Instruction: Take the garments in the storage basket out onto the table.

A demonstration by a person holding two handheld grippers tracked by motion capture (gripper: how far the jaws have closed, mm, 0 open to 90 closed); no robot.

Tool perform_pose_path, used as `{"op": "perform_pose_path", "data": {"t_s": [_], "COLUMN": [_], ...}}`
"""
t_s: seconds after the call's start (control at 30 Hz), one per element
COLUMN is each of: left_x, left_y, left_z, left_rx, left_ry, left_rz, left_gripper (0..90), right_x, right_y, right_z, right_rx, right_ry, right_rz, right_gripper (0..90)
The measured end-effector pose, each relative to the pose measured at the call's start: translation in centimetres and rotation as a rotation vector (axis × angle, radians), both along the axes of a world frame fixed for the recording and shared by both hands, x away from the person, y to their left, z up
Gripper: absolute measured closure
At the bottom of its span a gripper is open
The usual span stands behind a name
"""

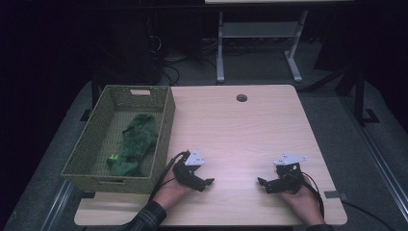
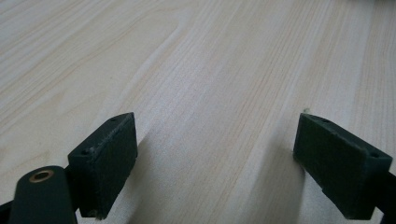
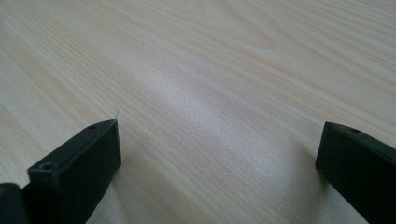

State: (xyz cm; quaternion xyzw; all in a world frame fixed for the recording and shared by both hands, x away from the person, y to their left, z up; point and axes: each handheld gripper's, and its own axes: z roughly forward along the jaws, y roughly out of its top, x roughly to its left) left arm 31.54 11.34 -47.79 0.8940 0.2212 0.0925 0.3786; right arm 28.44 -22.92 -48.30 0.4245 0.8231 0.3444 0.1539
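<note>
A pale wood bench stands in a dim room, and a person sits at its near edge with a gripper in each hand. The left gripper rests low on the bench just beside the near right corner of a woven green basket, pointing toward the middle of the bench. Its grey three-cornered plate faces up and a black cable loops back past the left hand, whose plaid sleeve comes in from the bottom. In the left gripper view its jaws stand wide apart over bare wood grain, with nothing between them.

The right gripper lies well apart from the left one, toward the near right side of the bench, pointing back at it. The right hand cups it from behind and a cable trails off toward the bench edge. In the right gripper view its jaws are likewise spread wide with bare wood between them.

The basket sits along the left side of the bench, and inside it lies a crumpled dark green cloth with a small bright green spot near its near end. A round cable hole shows near the far edge of the bench. Beyond, the white legs of another desk stand on the dark floor.
</note>
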Motion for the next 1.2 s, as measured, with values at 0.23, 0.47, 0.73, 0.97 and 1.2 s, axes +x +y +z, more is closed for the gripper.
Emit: {"op": "perform_pose_path", "data": {"t_s": [0.23, 0.47, 0.73, 0.97, 1.2], "left_x": [0.0, 0.1, 0.2, 0.1, 0.1], "left_y": [-0.1, 0.0, 0.0, 0.1, 0.2], "left_z": [0.0, 0.1, 0.7, 1.3, 1.8], "left_rx": [0.001, 0.003, 0.001, -0.005, -0.017], "left_ry": [-0.003, 0.006, 0.010, 0.006, 0.014], "left_rz": [0.005, 0.002, 0.011, 0.018, 0.020], "left_gripper": [13.2, 13.5, 13.5, 13.5, 13.5], "right_x": [0.0, 0.0, 0.0, -0.1, -0.1], "right_y": [0.0, 0.0, 0.0, 0.0, 0.0], "right_z": [0.0, 0.0, 0.0, 0.0, 0.0], "right_rx": [-0.002, 0.000, -0.001, 0.000, 0.001], "right_ry": [-0.001, 0.000, -0.001, 0.000, 0.000], "right_rz": [0.001, -0.001, -0.003, -0.003, -0.004], "right_gripper": [0.0, 0.0, 0.0, 0.0, 0.0]}}
